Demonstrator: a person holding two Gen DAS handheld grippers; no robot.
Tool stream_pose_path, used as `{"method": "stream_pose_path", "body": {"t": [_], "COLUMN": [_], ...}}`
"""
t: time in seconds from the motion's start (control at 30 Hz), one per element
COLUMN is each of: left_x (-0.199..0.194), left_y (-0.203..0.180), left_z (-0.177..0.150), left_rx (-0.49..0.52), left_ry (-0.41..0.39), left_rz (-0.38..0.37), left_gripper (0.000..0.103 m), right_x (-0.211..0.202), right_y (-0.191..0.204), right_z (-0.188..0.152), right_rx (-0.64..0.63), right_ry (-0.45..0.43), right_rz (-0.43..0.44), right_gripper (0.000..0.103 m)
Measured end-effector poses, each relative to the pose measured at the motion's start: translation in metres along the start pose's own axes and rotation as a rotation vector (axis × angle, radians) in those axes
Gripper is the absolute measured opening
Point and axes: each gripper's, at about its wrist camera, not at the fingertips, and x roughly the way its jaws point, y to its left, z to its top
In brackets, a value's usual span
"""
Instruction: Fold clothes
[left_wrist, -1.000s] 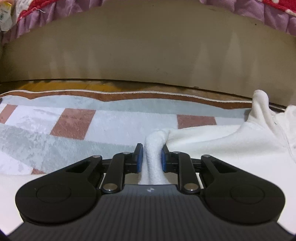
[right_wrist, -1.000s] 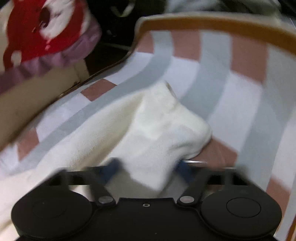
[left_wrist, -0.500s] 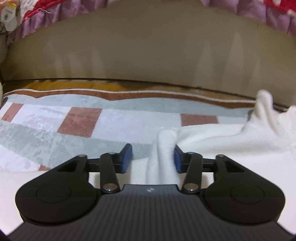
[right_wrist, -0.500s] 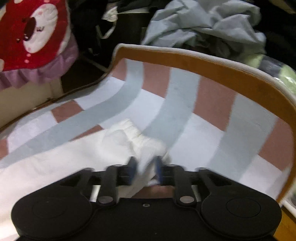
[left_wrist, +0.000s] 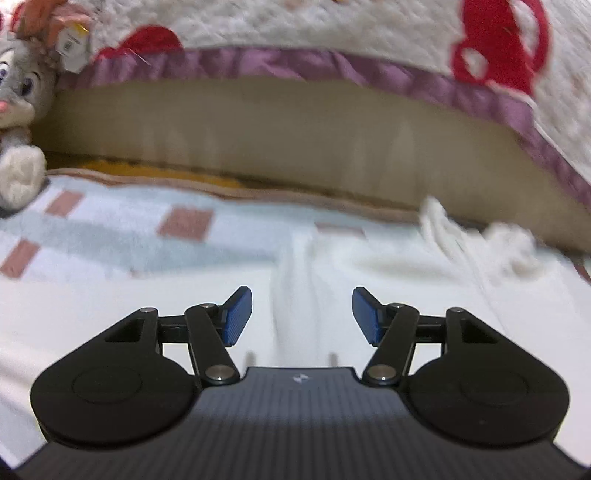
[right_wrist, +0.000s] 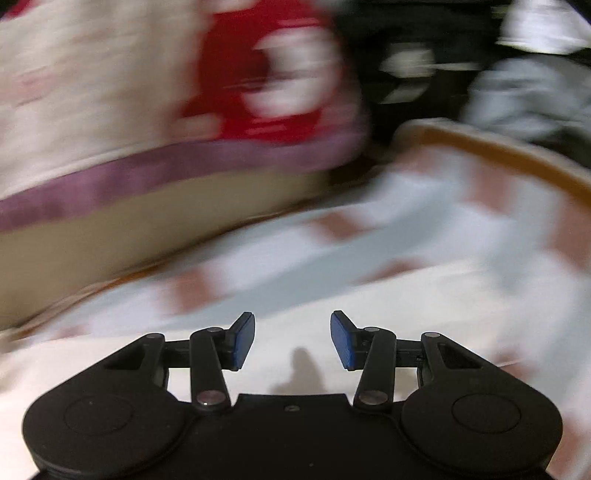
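Note:
A white fleece garment (left_wrist: 388, 280) lies spread on a checked blanket (left_wrist: 110, 236) of grey, white and brick squares. In the left wrist view my left gripper (left_wrist: 302, 315) hovers above a raised ridge of the white cloth; its jaws are opening and the blue pads touch nothing. The right wrist view is blurred by motion. My right gripper (right_wrist: 292, 339) hangs over the white garment (right_wrist: 369, 317), its jaws opening, with nothing between the blue pads.
A beige bed side (left_wrist: 295, 147) rises behind the blanket, topped by a quilt with a purple border (left_wrist: 332, 62) and red figures. A grey plush rabbit (left_wrist: 18, 110) sits at the far left. Grey crumpled clothes (right_wrist: 524, 96) lie beyond the blanket's orange edge (right_wrist: 509, 151).
Both grippers let go of the white cloth, opened and lifted back from it. The pinched folds dropped onto the blanket. The right view swung left toward the quilt.

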Motion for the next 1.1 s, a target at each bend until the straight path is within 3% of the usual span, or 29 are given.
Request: {"method": "stream_pose_path", "body": {"t": [0.1,0.27,0.43,0.5,0.63,0.77,0.9,1.03,1.1], "left_x": [-0.022,-0.090,-0.176,-0.210,-0.264,-0.273,-0.267,-0.250,-0.244], "left_y": [-0.018,-0.024,-0.017,-0.020,-0.029,-0.041,-0.052,-0.075,-0.087], "left_z": [-0.021,-0.034,-0.037,-0.048,-0.089,-0.126,-0.155,-0.176,-0.189], "left_rx": [0.047,-0.013,0.061,0.078,0.105,0.127,0.142,0.276,0.347], "left_ry": [0.025,0.004,0.020,0.025,0.053,0.143,0.222,0.295,0.340], "left_rz": [0.022,0.042,0.251,0.250,0.173,0.025,-0.075,-0.070,-0.070], "left_gripper": [0.058,0.060,0.060,0.060,0.067,0.068,0.070,0.071,0.076], "right_x": [-0.025,-0.088,-0.158,-0.187,-0.251,-0.304,-0.331,-0.332,-0.321], "right_y": [0.082,0.206,0.296,0.323,0.353,0.346,0.285,0.189,0.146], "right_z": [-0.015,-0.043,-0.056,-0.066,-0.105,-0.149,-0.163,-0.147,-0.143], "right_rx": [-0.079,-0.172,-0.157,-0.169,-0.338,-0.646,-0.801,-0.916,-0.871], "right_ry": [0.065,0.165,0.272,0.322,0.422,0.501,0.557,0.419,0.438], "right_rz": [0.222,0.603,0.843,0.909,0.955,0.866,0.776,0.520,0.502], "right_gripper": [0.051,0.051,0.051,0.051,0.051,0.051,0.050,0.056,0.056]}}
